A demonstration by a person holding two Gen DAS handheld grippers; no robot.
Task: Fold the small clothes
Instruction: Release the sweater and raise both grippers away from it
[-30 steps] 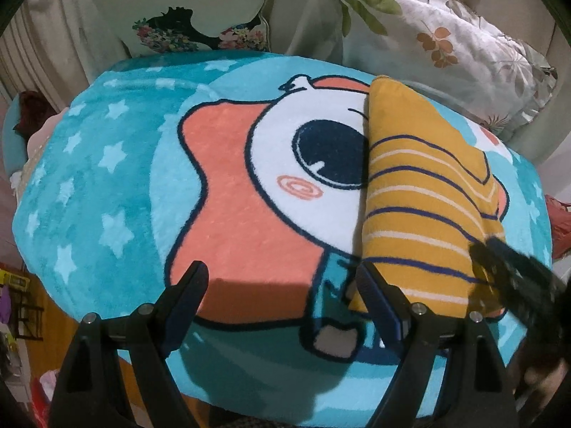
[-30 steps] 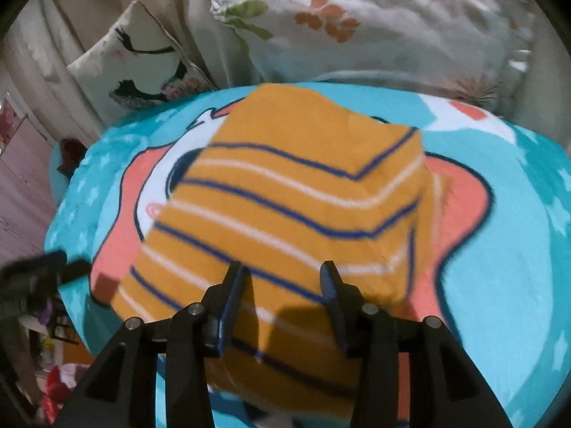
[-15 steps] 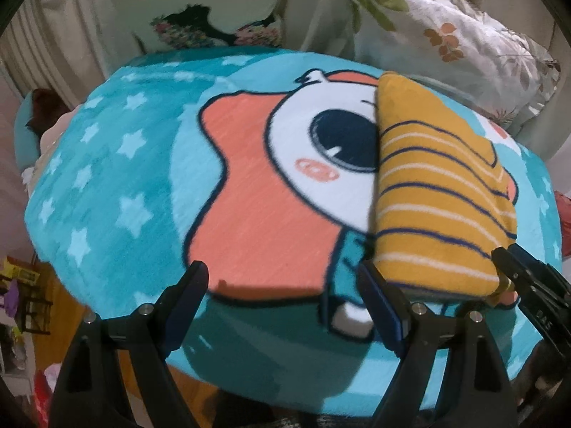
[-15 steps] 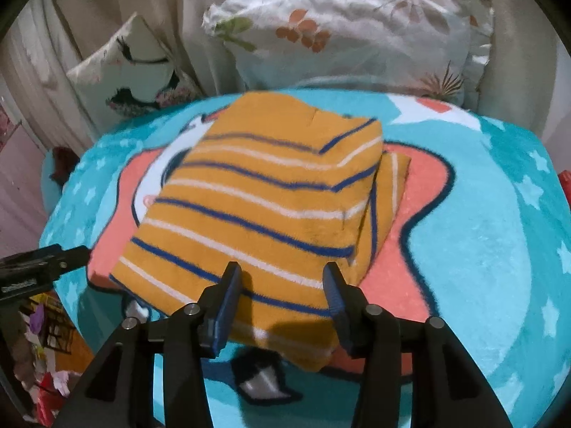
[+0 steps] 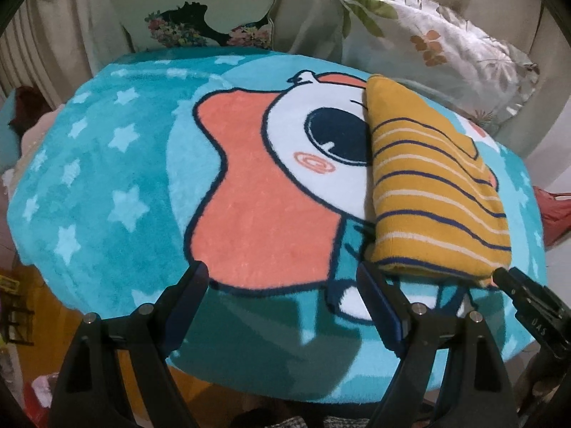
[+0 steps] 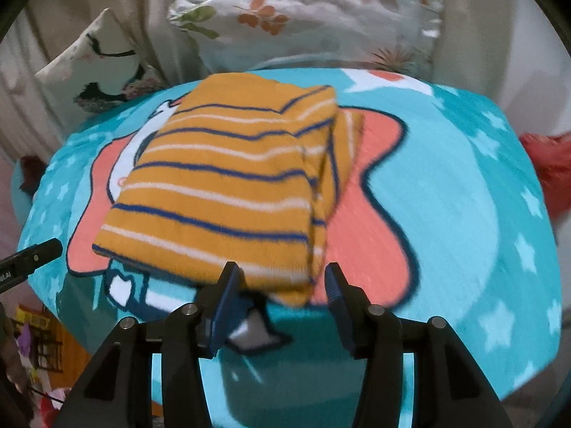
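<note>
On the couch, a teal star-print cartoon blanket (image 5: 107,185) covers the seat, two floral pillows (image 6: 307,18) behind it. Across the blanket's cartoon face lies the orange striped garment (image 6: 221,192), folded into a tidy stacked rectangle, so folding looks essentially done. Right gripper (image 6: 282,285) hangs released at its near edge; left gripper (image 5: 282,285) gapes wide, gripping nothing.
</note>
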